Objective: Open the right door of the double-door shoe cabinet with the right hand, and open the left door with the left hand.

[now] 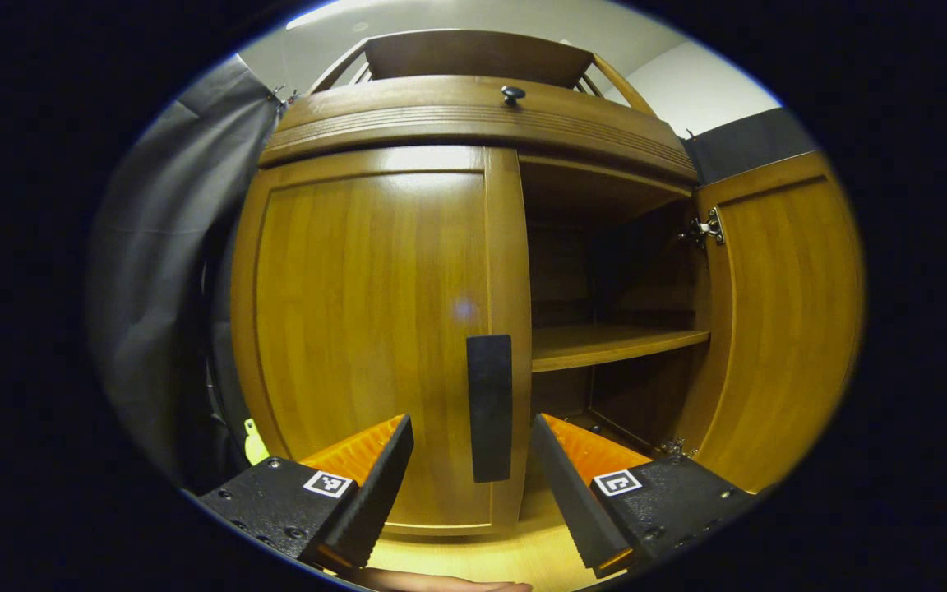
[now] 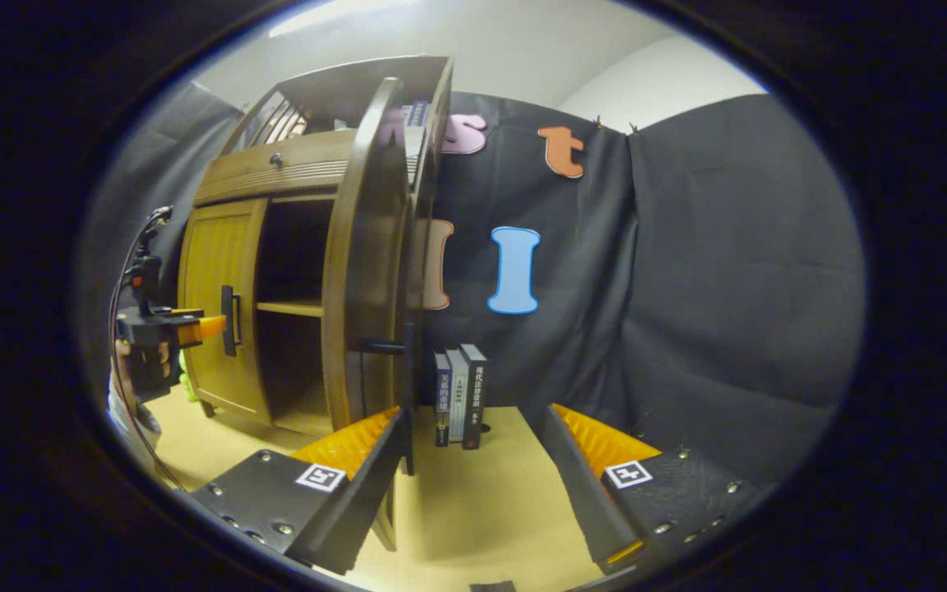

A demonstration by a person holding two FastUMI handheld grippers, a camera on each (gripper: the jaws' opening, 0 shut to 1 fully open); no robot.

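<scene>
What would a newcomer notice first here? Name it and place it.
The wooden shoe cabinet with its right door swung wide, baring a dark inside and one shelf. The left door is shut, and the open left gripper sits just before its black handle. Books stand by the booth wall.

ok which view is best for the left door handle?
Left gripper view: the left door handle sits head-on, large, between the open fingers of the left gripper, on the closed left door. Right gripper view shows it small and side-on, with the left gripper just short of it.
</scene>
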